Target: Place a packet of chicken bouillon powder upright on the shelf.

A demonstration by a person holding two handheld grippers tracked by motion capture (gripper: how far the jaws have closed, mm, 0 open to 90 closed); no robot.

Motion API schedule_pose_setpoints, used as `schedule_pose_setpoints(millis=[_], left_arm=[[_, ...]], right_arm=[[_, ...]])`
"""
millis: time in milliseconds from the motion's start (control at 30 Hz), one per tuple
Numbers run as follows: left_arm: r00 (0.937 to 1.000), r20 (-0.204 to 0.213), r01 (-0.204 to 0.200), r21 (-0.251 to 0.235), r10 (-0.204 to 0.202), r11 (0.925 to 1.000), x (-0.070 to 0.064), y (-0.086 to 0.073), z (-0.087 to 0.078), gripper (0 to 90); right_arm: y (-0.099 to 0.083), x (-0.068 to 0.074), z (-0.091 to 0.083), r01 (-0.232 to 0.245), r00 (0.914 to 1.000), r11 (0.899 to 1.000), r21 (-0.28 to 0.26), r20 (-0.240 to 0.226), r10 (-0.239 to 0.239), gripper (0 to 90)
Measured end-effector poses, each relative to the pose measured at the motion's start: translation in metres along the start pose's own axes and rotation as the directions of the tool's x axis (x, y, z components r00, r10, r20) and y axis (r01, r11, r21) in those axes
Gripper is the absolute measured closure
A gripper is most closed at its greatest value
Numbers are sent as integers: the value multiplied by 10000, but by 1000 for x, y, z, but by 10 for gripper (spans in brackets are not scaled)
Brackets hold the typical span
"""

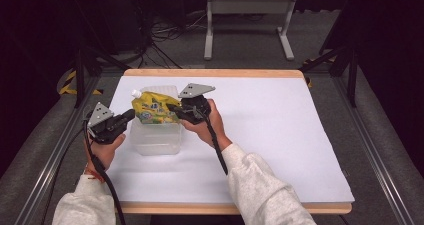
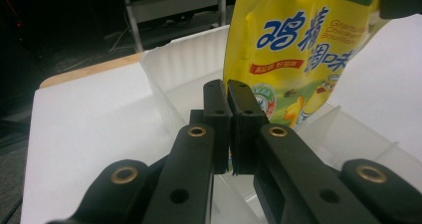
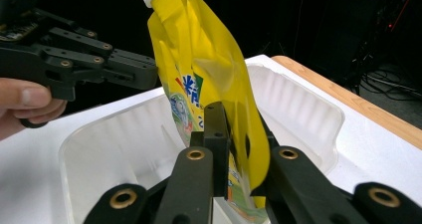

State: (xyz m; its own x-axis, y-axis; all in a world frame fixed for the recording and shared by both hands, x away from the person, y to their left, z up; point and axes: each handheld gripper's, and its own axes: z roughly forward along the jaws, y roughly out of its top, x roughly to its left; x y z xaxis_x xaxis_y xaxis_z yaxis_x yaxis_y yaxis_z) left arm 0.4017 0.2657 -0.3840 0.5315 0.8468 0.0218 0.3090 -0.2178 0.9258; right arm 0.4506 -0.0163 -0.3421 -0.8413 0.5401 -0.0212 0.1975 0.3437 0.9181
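Observation:
A yellow seasoning pouch with a white spout hangs upright over a clear plastic container at the table's left. My right gripper is shut on the pouch's lower edge; in the right gripper view the pouch passes between the jaws of the right gripper. My left gripper is shut with nothing between its jaws, its tip just left of the pouch. In the left gripper view the shut left gripper points at the pouch above the container.
A white sheet covers the wooden table. A grey metal stand is on the floor behind it, with cables nearby. Dark rails run along both sides.

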Motion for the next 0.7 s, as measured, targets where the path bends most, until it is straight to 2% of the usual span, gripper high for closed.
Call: schedule_pose_setpoints(millis=[100, 300, 367, 533, 700], left_arm=[[10000, 54, -22, -79, 23, 10000, -2, -1, -4, 890], [9990, 148, -418, 74, 417, 9991, -13, -1, -7, 882], [9986, 6, -528, 140, 528, 9985, -16, -2, -8, 875], [9984, 142, -554, 262, 551, 9981, -19, -4, -8, 867], [9970, -16, -779, 309, 780, 9965, -24, -3, -6, 862]], right_arm=[[0, 0, -1, 15, 10000, 10000, -3, -30, -15, 820], [-1, -1, -1, -96, 9999, 9999, -30, -99, 96, 815], [-1, -1, -3, -76, 9999, 10000, -4, -133, 76, 810], [-1, -3, -7, -111, 9999, 9999, 24, -120, 111, 780], [-3, -6, -14, -163, 9999, 9999, 0, -35, 163, 747]])
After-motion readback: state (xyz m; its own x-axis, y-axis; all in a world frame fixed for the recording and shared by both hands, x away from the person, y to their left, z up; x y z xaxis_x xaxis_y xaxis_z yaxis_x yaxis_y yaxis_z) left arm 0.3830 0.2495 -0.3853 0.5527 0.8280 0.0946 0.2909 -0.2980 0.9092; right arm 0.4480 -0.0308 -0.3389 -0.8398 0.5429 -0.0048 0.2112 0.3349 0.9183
